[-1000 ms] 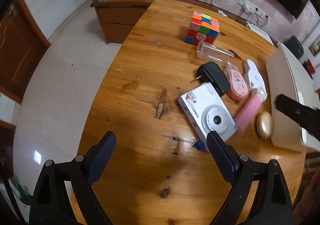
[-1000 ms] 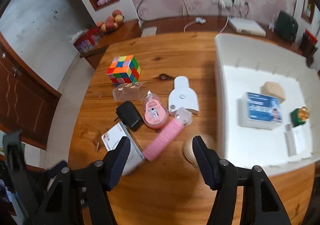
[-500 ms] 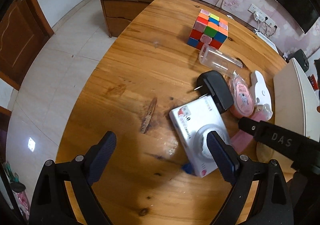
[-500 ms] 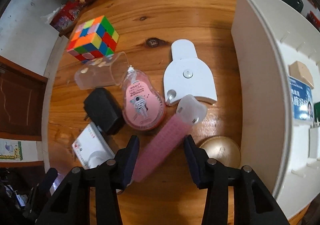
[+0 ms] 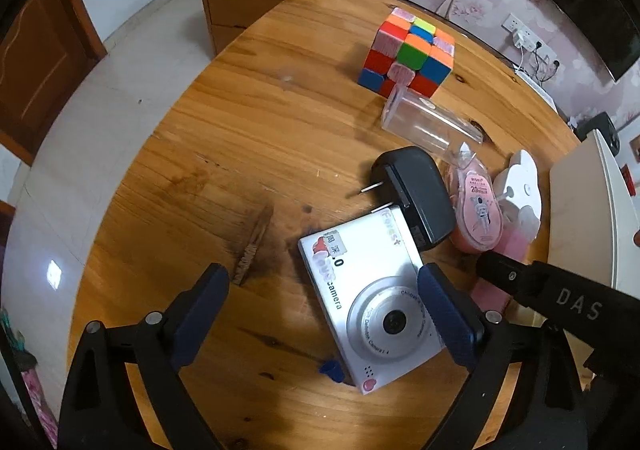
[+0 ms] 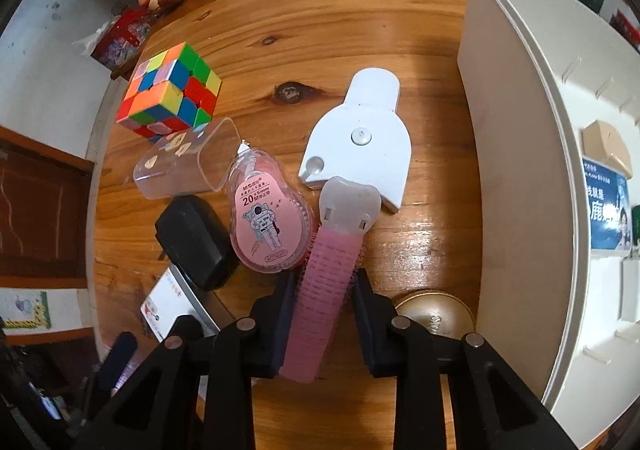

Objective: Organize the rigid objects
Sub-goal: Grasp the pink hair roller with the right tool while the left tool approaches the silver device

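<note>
My right gripper [image 6: 324, 286] points down at the table, its jaws closing, the pads pressing both sides of a pink bristled hair roller [image 6: 326, 314] with a translucent cap. The roller lies between a pink correction tape [image 6: 266, 222] and a gold round tin [image 6: 434, 316]. My left gripper [image 5: 322, 278] hangs open above a white toy camera [image 5: 368, 298]; its right finger [image 5: 444, 314] overlaps the camera's right edge and its left finger is over bare wood. The right gripper's black body [image 5: 560, 302] shows at the right of the left wrist view.
On the wooden table [image 5: 248, 138] lie a colour cube [image 5: 406, 52], a clear plastic case [image 5: 428, 124], a black plug charger [image 5: 416, 194] and a flat white piece [image 6: 360, 146]. A white organiser tray [image 6: 520, 170] with several items stands at the right. The table edge is at the left.
The right gripper has sunk to the table and its jaws have closed in on the pink roller. The left gripper has dropped closer over the white camera.
</note>
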